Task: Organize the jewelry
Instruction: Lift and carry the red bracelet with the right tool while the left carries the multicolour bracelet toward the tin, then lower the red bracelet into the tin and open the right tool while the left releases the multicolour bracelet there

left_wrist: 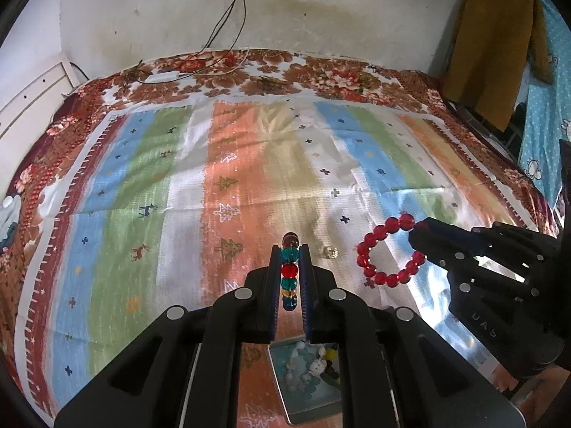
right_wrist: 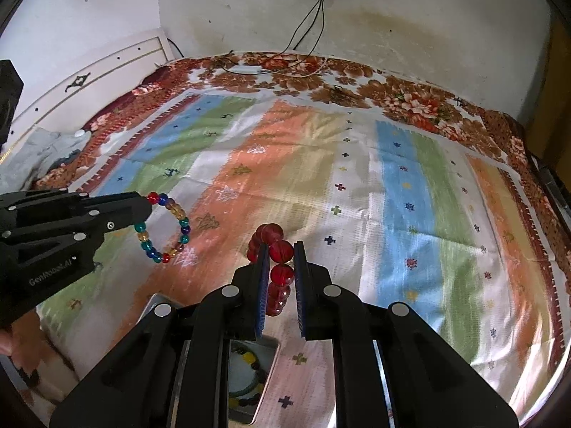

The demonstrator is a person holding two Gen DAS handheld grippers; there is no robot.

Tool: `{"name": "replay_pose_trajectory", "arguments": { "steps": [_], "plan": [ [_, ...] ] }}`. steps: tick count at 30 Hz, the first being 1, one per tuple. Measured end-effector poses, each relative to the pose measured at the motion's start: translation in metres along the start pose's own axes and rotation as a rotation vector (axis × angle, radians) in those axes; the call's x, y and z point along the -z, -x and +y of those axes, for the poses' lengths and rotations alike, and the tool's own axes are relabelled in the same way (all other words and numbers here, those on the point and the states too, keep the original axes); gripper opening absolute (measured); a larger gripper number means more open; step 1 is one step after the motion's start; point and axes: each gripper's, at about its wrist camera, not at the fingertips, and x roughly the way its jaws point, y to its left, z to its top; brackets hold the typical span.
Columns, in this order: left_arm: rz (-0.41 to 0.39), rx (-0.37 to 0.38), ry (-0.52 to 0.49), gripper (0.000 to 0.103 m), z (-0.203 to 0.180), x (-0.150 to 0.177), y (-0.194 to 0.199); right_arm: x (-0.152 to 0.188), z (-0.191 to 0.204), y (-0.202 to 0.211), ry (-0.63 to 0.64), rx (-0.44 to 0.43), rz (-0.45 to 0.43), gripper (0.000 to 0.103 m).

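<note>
Claws [left_wrist: 289,255] [right_wrist: 280,249] grip bead bracelets above striped cloth [left_wrist: 178,196] near stained wall [left_wrist: 321,10].

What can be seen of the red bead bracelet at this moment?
The red bead bracelet is a closed loop of round, translucent, glassy-looking red beads, all alike. The right gripper pinches a few beads between its fingers and holds the loop in the air above the striped cloth, so most of it hangs free. In the left wrist view it reads as an open ring; from the right wrist it appears edge-on. Nothing else touches it.

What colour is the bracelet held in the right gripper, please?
Red bracelet, clearest in the left wrist view.
</note>
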Motion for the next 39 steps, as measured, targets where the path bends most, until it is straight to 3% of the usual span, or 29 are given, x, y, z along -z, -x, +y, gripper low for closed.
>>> {"name": "replay_pose_trajectory", "arguments": {
  "steps": [15, 33, 34, 36, 39],
  "plan": [
    [-0.007, 0.033, -0.016, 0.009, -0.014, 0.029, 0.021, 0.023, 0.008, 0.019, 0.003, -0.035, 0.001, 0.014],
    [0.025, 0.039, -0.031, 0.010, -0.024, 0.056, 0.027, 0.049, 0.017, 0.020, 0.028, -0.086, 0.070, 0.014],
    [0.027, 0.034, -0.031, 0.013, -0.024, 0.055, 0.026, 0.051, 0.017, 0.018, 0.033, -0.087, 0.083, 0.014],
    [0.032, 0.021, -0.020, 0.040, -0.021, 0.054, 0.024, 0.053, 0.016, 0.014, 0.034, -0.077, 0.100, 0.015],
    [0.029, 0.007, -0.001, 0.044, -0.014, 0.052, 0.024, 0.051, 0.010, 0.016, 0.018, -0.047, 0.082, 0.038]
  ]
}}
